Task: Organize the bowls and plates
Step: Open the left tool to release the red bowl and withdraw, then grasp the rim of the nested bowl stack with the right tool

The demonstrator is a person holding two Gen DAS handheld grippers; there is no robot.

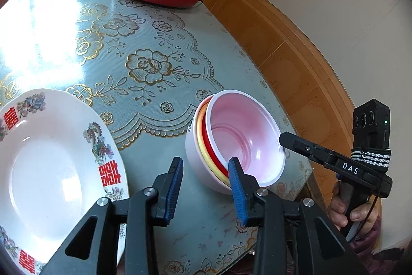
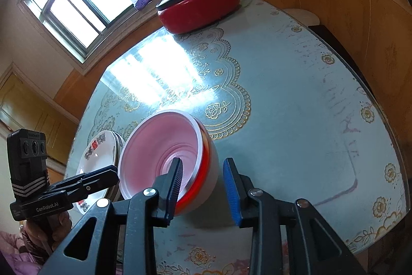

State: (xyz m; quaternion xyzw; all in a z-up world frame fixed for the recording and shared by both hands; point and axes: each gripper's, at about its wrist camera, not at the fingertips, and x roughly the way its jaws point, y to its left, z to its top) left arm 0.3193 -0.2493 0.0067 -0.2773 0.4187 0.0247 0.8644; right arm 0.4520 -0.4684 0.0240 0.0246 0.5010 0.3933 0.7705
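Beside the plate (image 1: 51, 159), nested bowls (image 1: 239, 143) sit stacked; right gripper (image 2: 203, 187) gapes wide astride their rim, left gripper (image 1: 206, 187) wide, empty; next: close, lift.

The left gripper (image 1: 206, 178) hangs with its jaws apart above the tabletop's (image 1: 159, 94) near edge. Just beside its right finger sits a stack of nested bowls (image 1: 237, 143) (pink inside, red and yellow rims showing). A decorated plate (image 1: 51, 172) lies toward the near-left edge. The right gripper (image 1: 285, 139) reaches the bowls' rim.
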